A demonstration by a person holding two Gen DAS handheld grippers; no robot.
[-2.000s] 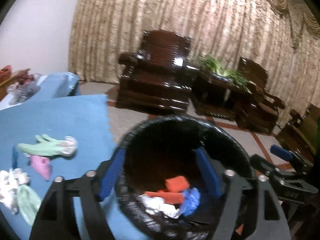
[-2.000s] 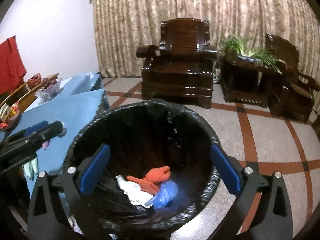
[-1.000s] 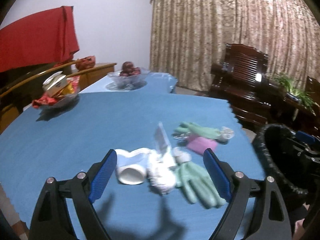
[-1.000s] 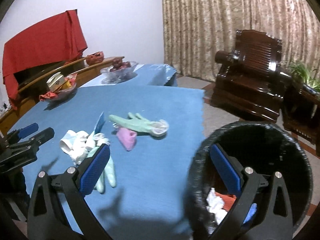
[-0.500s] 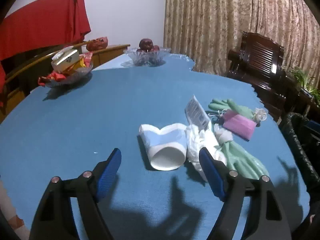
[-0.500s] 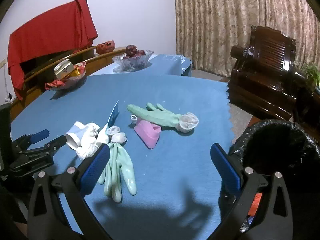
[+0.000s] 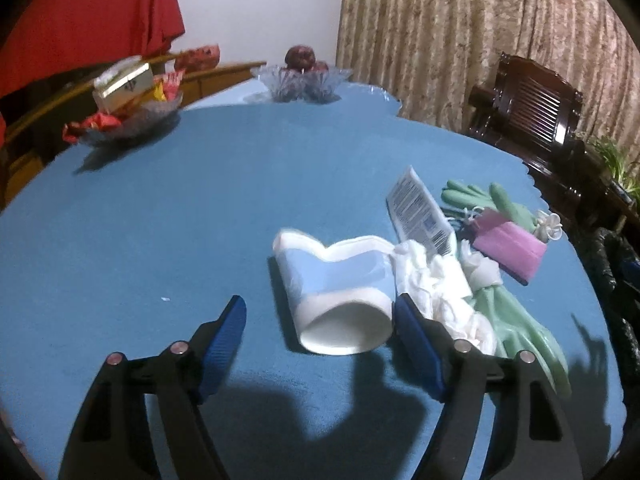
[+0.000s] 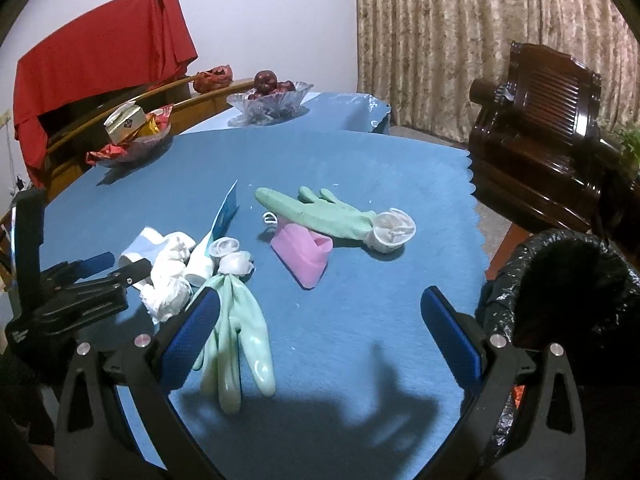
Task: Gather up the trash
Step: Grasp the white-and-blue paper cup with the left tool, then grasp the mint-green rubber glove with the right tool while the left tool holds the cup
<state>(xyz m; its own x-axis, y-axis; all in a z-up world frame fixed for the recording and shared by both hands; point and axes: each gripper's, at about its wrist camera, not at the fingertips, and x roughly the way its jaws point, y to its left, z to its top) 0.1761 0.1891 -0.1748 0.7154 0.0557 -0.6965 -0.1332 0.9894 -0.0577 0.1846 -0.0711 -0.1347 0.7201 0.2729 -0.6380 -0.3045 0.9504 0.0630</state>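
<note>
A crushed white and light-blue paper cup (image 7: 340, 288) lies on its side on the blue tablecloth (image 7: 200, 208). My left gripper (image 7: 318, 306) is low over the cloth, jaws closing; the cup's mouth sits between the fingertips, the right pad close to it, the left pad apart. To the cup's right lie crumpled white tissue (image 7: 436, 280), a barcoded tube (image 7: 420, 212), a green glove (image 7: 516, 320) and a pink pouch (image 7: 508, 244). My right gripper (image 8: 320, 298) hangs open over bare cloth, its left finger beside the near glove (image 8: 236, 332). A second green glove (image 8: 320, 212) lies farther back.
A black-lined bin (image 8: 560, 280) stands off the table's right edge. A glass fruit bowl (image 8: 272, 100) and a snack dish (image 8: 128, 136) sit at the far side. A dark wooden armchair (image 8: 532, 120) stands beyond the table. Red cloth (image 8: 100, 40) hangs at the back left.
Both grippers swung from over the bin to the table and sank toward the trash. The left one came up to the paper cup and its jaws narrowed.
</note>
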